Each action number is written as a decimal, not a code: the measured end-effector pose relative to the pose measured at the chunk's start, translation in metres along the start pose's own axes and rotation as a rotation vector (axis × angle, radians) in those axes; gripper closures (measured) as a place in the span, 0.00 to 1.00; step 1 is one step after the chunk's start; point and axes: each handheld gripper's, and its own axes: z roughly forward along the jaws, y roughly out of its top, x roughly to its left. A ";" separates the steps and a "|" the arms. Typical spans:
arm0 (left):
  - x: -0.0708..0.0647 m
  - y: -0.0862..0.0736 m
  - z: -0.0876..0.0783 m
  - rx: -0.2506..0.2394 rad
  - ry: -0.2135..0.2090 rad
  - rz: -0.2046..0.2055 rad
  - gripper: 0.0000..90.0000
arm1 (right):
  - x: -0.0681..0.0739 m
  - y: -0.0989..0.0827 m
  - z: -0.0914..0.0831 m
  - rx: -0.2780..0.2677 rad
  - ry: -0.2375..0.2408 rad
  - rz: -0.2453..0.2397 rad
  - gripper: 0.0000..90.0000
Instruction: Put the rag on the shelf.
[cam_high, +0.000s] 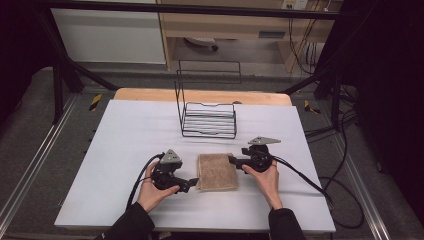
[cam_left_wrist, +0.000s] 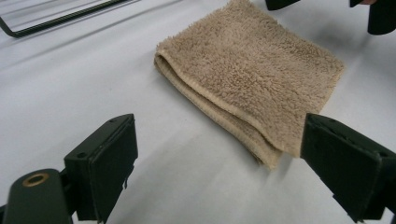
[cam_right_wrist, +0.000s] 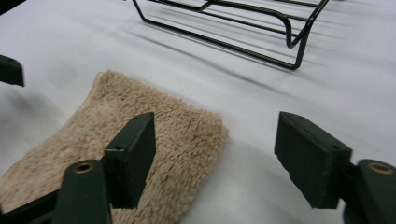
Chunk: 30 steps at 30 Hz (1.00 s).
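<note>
Two tools, jaws wide, gripping nothing: left tool (cam_high: 192, 182) at near-left corner of folded tan towel (cam_high: 217, 172), right tool (cam_high: 233, 160) at far-right corner. Towel flat on white surface (cam_high: 125, 150), near wire rack (cam_high: 209, 120) beyond.

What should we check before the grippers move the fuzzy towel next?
1. Folded tan towel lies flat on the white table: ok.
2. Left gripper open, nothing between its jaws: ok.
3. Right gripper open, nothing pinched: ok.
4. Each gripper sits at its own side of the towel, apart from the other: ok.
5. Black wire rack stands behind the towel, nothing in it: ok.
6. Towel's layers line up underneath: cannot tell.
</note>
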 end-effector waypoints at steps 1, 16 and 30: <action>0.001 0.000 0.000 -0.001 0.002 -0.002 0.12 | -0.001 0.000 0.002 0.003 -0.006 0.000 0.39; 0.007 0.003 -0.003 -0.017 0.030 -0.015 0.09 | -0.005 -0.002 0.015 0.062 0.017 0.029 0.73; 0.008 0.012 0.000 -0.015 0.038 -0.007 0.09 | -0.001 -0.007 0.020 0.077 0.038 0.041 0.92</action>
